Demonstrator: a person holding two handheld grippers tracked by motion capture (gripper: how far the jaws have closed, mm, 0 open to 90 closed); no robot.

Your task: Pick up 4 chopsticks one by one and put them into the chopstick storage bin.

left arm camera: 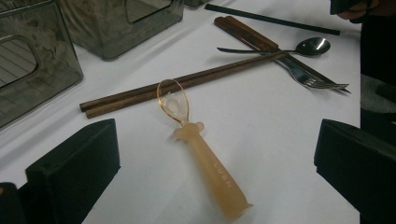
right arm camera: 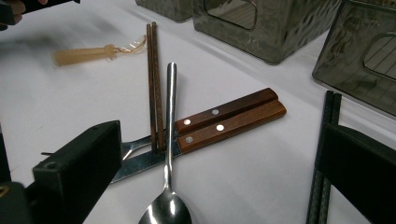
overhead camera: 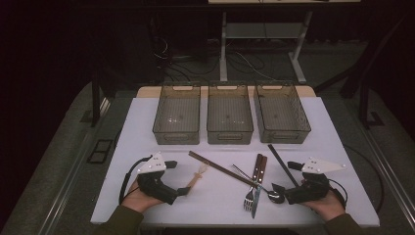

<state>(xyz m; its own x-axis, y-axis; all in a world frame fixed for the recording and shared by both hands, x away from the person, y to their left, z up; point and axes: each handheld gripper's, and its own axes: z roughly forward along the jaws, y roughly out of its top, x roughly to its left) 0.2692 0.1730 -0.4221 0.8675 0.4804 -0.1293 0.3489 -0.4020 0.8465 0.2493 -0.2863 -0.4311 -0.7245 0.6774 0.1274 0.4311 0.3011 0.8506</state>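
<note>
**Both grippers spread, cutlery untouched on the table**

We note the white table (overhead camera: pixel 147 110) first; both grippers rest at its near edge. Beyond them, at the far side, three grey bins (overhead camera: pixel 229 113) stand side by side. The left gripper (overhead camera: pixel 177 177) has its jaws spread wide, nothing between the pads. The right gripper (overhead camera: pixel 286 177) is likewise spread wide and holds nothing.

Just ahead of the left gripper, between its jaws' line of sight, lies the amber plastic spoon (left arm camera: pixel 201 150), flat, handle toward the gripper, bowl resting against the brown chopsticks (left arm camera: pixel 182 84) beyond it. We see the black chopsticks (right arm camera: pixel 323 154) passing by the right gripper's right-hand jaw. Directly ahead of the right gripper the wooden-handled knife and fork (right arm camera: pixel 229 120) lie side by side, crossed over by the metal spoon (right arm camera: pixel 169 140), whose bowl lies nearest that gripper, between its jaws but apart from them.
</note>
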